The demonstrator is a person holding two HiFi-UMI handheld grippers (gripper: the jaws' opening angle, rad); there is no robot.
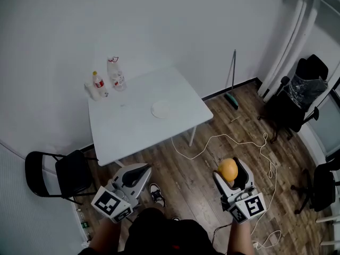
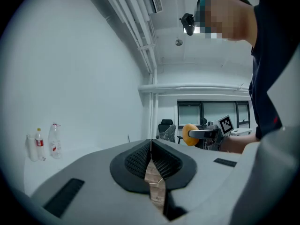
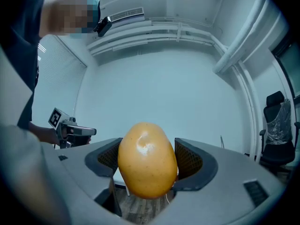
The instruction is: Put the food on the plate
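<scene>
My right gripper (image 1: 231, 172) is shut on a smooth orange-yellow fruit (image 1: 228, 169), held above the wooden floor, well short of the table. In the right gripper view the fruit (image 3: 147, 159) fills the gap between the two dark pads. A small white plate (image 1: 161, 109) lies on the white table (image 1: 133, 129), near its right side. My left gripper (image 1: 135, 172) is shut with nothing in it; its pads (image 2: 140, 159) meet edge to edge. From the left gripper view the fruit (image 2: 189, 134) shows far off in the other gripper.
Two plastic bottles (image 1: 116, 74) and a small white pack stand at the table's far left corner. A black folding chair (image 1: 56, 172) is by the table's near left. A white cable (image 1: 228, 142) loops over the floor. Office chairs (image 1: 300, 94) stand at the right; a broom (image 1: 232, 81) leans on the wall.
</scene>
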